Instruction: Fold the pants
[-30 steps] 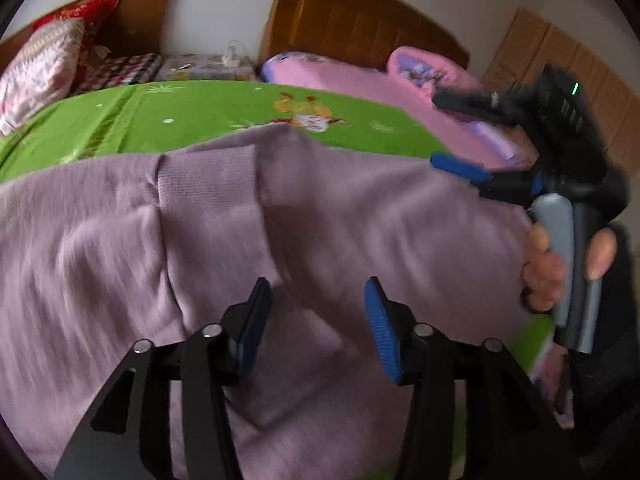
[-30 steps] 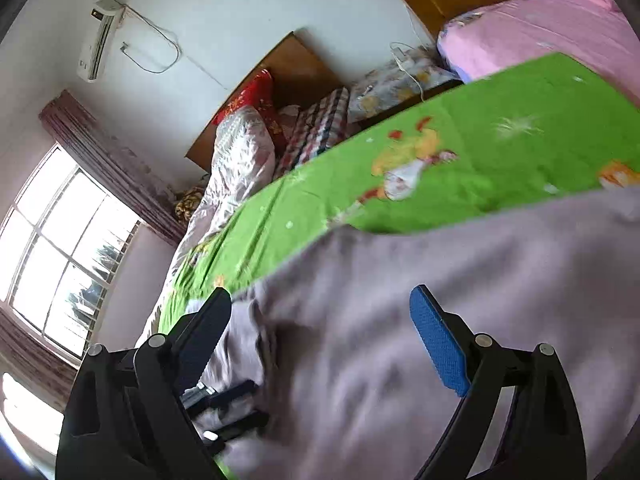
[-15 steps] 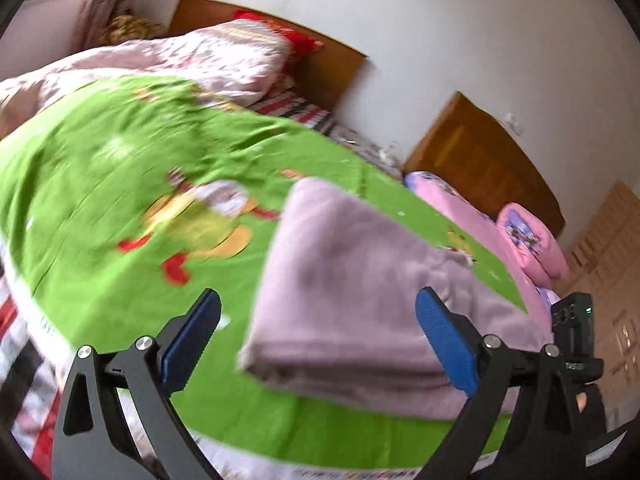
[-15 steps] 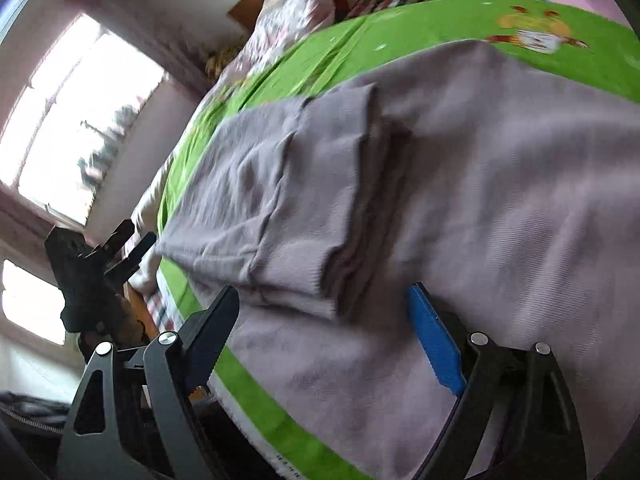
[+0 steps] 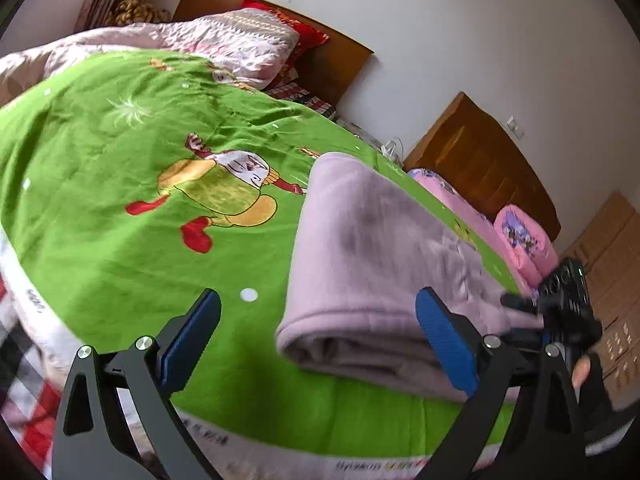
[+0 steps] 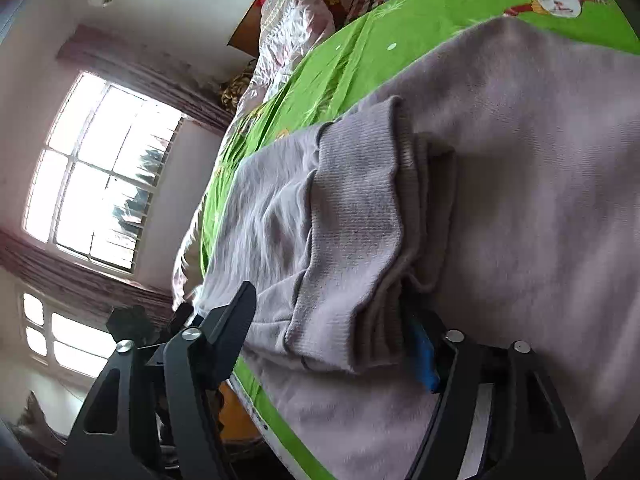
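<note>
Pants (image 5: 372,264) lie folded on the green bedspread (image 5: 120,184), at two o'clock from my wide-open left gripper (image 5: 318,340). My right gripper (image 6: 336,344), closing, straddles the cuffs (image 6: 352,240); I'd pinch every layer.

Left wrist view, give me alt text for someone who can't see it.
Folded lilac pants lie on a green cartoon-print bedspread, their rolled fold edge nearest the camera. The left gripper hangs open above, holding nothing; the right gripper shows at right.
</note>
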{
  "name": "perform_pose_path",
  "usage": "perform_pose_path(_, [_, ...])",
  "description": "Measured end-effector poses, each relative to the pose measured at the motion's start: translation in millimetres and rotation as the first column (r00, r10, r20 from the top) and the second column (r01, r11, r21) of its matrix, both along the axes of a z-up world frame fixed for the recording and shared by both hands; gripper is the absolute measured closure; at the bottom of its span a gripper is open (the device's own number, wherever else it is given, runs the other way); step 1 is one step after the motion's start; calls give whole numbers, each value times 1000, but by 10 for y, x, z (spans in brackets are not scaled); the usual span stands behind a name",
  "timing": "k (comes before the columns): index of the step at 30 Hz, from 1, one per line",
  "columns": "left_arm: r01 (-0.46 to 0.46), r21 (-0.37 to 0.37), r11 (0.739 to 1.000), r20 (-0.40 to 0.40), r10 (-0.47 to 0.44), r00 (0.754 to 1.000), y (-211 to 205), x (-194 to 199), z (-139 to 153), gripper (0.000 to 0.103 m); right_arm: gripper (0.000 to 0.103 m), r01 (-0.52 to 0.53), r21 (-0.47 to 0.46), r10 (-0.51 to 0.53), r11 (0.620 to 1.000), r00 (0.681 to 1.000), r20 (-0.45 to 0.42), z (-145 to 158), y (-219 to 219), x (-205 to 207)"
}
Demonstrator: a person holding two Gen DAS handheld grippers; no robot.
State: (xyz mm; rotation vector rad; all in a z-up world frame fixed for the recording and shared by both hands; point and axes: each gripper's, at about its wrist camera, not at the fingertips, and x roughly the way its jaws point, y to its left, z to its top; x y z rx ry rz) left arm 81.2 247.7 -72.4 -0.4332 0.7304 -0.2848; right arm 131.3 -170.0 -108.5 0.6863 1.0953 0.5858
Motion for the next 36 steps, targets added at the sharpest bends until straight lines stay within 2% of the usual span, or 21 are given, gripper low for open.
perform_pose_path(1, [10, 21, 1000, 1, -10, 1000, 3, -40, 19, 5, 40, -11, -13, 11, 1000, 1000, 5, 16, 28, 7])
perform_pose_path(3, [27, 57, 998, 2, -27, 1000, -7, -114, 47, 5, 61, -19, -16, 19, 1000, 1000, 6, -3, 31, -1])
perform_pose_path(4, [41, 91, 995, -1, -41, 999, -26, -154, 51, 5, 80, -15, -26, 15, 1000, 1000, -1, -21, -17, 12])
perform_pose_path(5, [48, 113, 992, -4, -48, 999, -47, -185, 55, 5, 84, -9, -36, 9, 999, 1000, -9, -62, -45, -6])
perform_pose_path(8, [71, 174, 982, -16, -69, 997, -131, -229, 31, 5, 88, 15, -32, -15, 999, 1000, 3, -70, -116, -84])
perform_pose_path(10, [89, 195, 977, -27, -85, 996, -205, -210, 19, 5, 88, 28, -62, -26, 998, 999, 47, 40, -52, -103])
perform_pose_path(13, [110, 259, 960, -12, -110, 994, -402, -181, 58, 5, 89, 39, -57, -30, 998, 988, 149, 420, 97, -73])
perform_pose_path(16, [75, 308, 948, 14, -84, 996, -511, -107, 101, 5, 89, 8, -91, 17, 996, 963, 270, 867, 311, -49])
perform_pose_path(18, [53, 321, 945, -2, -56, 998, -542, -2, 74, 5, 89, -14, -118, 53, 993, 941, 333, 1116, 461, -4])
perform_pose_path(21, [27, 338, 941, 2, -29, 1000, -524, 127, 30, 4, 89, -24, -164, 94, 986, 895, 436, 1541, 638, 29])
perform_pose_path(23, [-20, 353, 935, 9, 18, 1000, -434, 187, 44, 4, 89, -9, -175, 92, 985, 877, 473, 1652, 601, -2])
perform_pose_path(25, [-30, 342, 939, 12, 28, 1000, -318, 178, 67, 5, 89, 31, -181, 60, 983, 877, 476, 1622, 478, -79])
perform_pose_path(28, [72, 260, 963, -3, -73, 997, -221, 91, 85, 4, 89, 84, -178, -3, 981, 911, 413, 1363, 303, -49])
perform_pose_path(30, [143, 224, 964, -13, -144, 990, -275, 37, 77, 4, 89, 98, -196, -16, 976, 924, 382, 1216, 262, -16])
perform_pose_path(31, [160, 221, 962, -16, -161, 987, -318, 21, 75, 4, 89, 111, -218, -24, 970, 930, 367, 1120, 236, -6])
perform_pose_path(36, [207, 268, 941, -21, -209, 978, -574, -84, 65, 4, 89, 155, -186, -99, 970, 954, 283, 771, -58, -70])
